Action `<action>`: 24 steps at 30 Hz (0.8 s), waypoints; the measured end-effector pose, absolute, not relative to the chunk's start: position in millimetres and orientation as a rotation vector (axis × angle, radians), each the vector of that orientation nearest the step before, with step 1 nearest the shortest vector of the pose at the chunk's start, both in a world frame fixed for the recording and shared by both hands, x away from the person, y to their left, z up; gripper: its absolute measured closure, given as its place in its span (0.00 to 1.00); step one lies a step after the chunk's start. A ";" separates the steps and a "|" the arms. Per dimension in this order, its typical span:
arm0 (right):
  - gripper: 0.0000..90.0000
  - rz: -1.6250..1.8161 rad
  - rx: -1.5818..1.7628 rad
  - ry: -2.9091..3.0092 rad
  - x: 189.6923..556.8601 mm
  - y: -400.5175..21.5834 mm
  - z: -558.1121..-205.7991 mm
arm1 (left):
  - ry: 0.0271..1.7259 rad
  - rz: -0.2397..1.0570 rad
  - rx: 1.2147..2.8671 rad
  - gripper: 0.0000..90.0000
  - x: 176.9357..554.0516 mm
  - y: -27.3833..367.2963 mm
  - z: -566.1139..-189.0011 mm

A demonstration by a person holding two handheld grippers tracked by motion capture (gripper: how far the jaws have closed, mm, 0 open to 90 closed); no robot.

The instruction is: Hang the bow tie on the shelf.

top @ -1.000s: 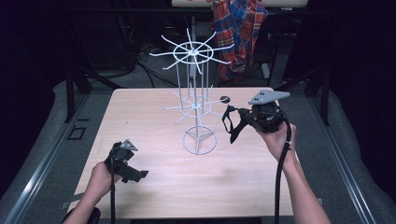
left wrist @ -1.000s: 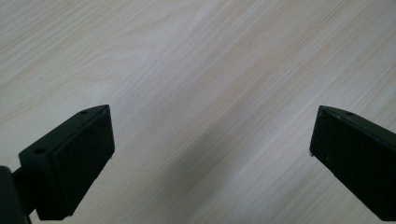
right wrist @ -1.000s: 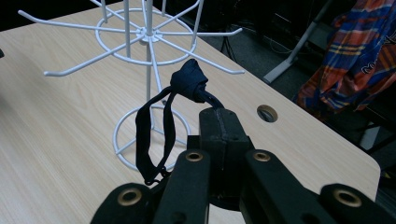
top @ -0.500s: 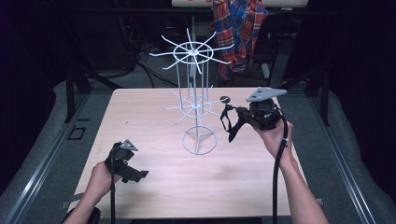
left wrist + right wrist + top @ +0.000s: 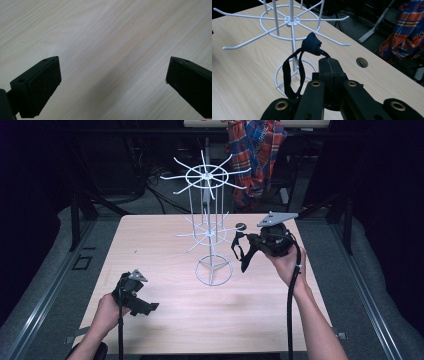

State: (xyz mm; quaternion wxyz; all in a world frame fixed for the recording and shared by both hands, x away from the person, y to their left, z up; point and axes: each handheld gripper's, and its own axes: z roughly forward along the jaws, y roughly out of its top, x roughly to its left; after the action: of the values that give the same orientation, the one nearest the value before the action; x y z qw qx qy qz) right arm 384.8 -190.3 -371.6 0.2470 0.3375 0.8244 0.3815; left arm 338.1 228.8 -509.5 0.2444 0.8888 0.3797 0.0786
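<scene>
The room lay dark around a pale wooden table (image 5: pixel 165 320) with a round cable hole (image 5: pixel 361 62) near its far edge. Grey flooring (image 5: pixel 45 270) ran along both sides, edged by metal rails (image 5: pixel 40 315). Behind the table a red and blue plaid cloth (image 5: pixel 257 155) hung, perhaps over a chair, among black cables (image 5: pixel 160 195) and stand legs (image 5: pixel 377 23).

Right gripper (image 5: pixel 239 251), clamped on black strap (image 5: pixel 243 254), drifts slightly left toward white wire rack (image 5: pixel 210 227) compared with a second ago; strap loop now hangs nearer rack's base ring.
</scene>
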 end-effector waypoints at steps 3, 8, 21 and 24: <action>1.00 1.034 0.918 2.249 385.9 -189.1 -372.1 | 1.036 0.213 2.427 0.00 338.1 228.9 -509.5; 1.00 1.028 0.927 2.259 388.4 -185.2 -375.1 | 1.040 0.223 2.429 0.00 337.8 228.4 -509.6; 1.00 0.998 0.927 2.288 397.4 -175.2 -384.0 | 1.037 0.221 2.431 0.00 337.9 228.3 -509.7; 1.00 0.995 0.933 2.288 399.2 -171.9 -385.9 | 1.037 0.222 2.432 0.00 337.9 228.4 -509.9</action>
State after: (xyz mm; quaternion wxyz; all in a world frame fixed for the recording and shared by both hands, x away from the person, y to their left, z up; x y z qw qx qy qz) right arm 399.2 -171.9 -385.9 0.2369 0.3402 0.8345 0.3630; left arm 337.9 228.4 -509.9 0.2419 0.8893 0.3794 0.0813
